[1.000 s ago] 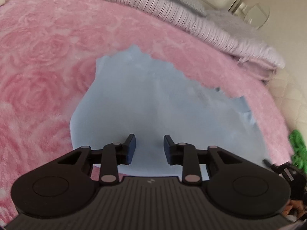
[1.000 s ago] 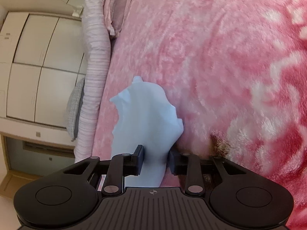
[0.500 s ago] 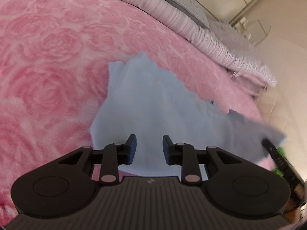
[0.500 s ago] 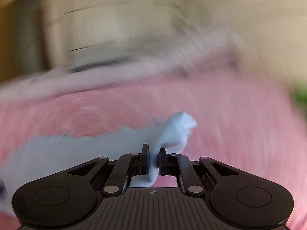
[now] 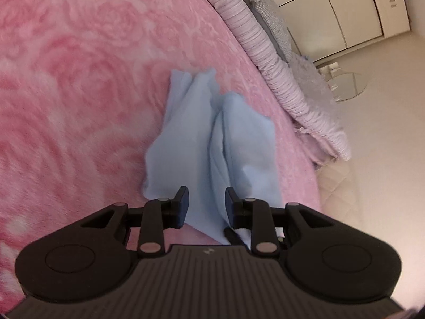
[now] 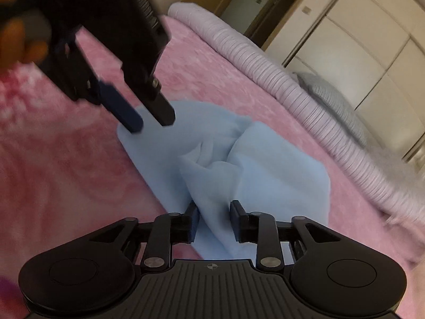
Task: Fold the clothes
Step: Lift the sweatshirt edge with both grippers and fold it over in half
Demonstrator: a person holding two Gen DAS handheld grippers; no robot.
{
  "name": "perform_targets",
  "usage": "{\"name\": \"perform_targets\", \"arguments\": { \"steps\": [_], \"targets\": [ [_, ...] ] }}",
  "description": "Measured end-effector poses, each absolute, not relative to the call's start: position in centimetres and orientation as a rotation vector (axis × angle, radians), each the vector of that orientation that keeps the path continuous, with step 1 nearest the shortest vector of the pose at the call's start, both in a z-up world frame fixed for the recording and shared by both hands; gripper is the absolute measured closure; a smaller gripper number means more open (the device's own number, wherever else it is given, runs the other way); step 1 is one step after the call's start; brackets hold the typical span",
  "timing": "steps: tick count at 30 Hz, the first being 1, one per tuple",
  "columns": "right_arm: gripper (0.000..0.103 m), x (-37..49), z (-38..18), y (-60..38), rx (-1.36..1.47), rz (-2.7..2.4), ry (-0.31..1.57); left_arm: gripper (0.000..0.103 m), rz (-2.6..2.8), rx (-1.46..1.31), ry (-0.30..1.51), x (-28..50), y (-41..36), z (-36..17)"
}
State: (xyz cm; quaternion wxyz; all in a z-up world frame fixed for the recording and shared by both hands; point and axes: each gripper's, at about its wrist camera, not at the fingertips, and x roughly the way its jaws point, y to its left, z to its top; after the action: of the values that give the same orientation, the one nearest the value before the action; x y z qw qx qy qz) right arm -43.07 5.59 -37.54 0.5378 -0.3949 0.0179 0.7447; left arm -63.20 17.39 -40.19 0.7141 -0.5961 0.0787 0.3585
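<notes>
A light blue garment lies bunched in long folds on the pink rose blanket. My left gripper hovers over its near end, open, the cloth below the fingers and not pinched. In the right wrist view the same gripper comes in from the upper left, its tips over the far left edge of the garment. My right gripper is at the near edge. Its jaws are opening, and a raised fold of the blue cloth stands loosely between them.
A lilac ribbed quilt roll and a grey pillow border the far side of the bed. Beyond are cream wardrobe doors and a round glass table on the floor. A person's hand holds the left gripper.
The right gripper rolled and swung across the bed with a pinched cloth corner; its jaws now stand apart. The flat garment has gathered into narrow folds. The left gripper shifted and rolled.
</notes>
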Motion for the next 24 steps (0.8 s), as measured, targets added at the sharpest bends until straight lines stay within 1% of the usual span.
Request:
{"name": "perform_targets", "arguments": {
  "steps": [3, 7, 10, 13, 16, 19, 24],
  "targets": [
    [0.072, -38.8, -35.1, 6.0, -0.702, 1.798, 0.285, 0.072, 0.765, -1.364, 0.148, -62.7, 18.4, -40.7],
    [0.072, -31.3, -33.3, 6.5, -0.294, 1.619, 0.63, 0.069, 0.72, -1.434, 0.11, -61.9, 20.0, -41.7],
    [0.072, -26.1, -34.2, 6.8, -0.025, 1.529, 0.882, 0.067, 0.688, -1.471, 0.102, -60.8, 21.4, -42.5],
    [0.072, -23.2, -36.5, 7.5, 0.046, 1.361, 1.097, 0.064, 0.682, -1.471, 0.128, -59.4, 22.5, -43.0],
    [0.072, -22.1, -38.7, 6.9, 0.193, 1.308, 1.251, 0.062, 0.676, -1.443, 0.148, -58.2, 23.4, -42.8],
    [0.072, -19.8, -40.1, 8.0, 0.307, 1.227, 1.368, 0.062, 0.681, -1.406, 0.166, -57.6, 23.8, -42.3],
    [0.073, -17.4, -41.2, 9.2, 0.421, 1.157, 1.457, 0.067, 0.781, -1.338, 0.195, -58.7, 23.4, -41.9]
  ]
}}
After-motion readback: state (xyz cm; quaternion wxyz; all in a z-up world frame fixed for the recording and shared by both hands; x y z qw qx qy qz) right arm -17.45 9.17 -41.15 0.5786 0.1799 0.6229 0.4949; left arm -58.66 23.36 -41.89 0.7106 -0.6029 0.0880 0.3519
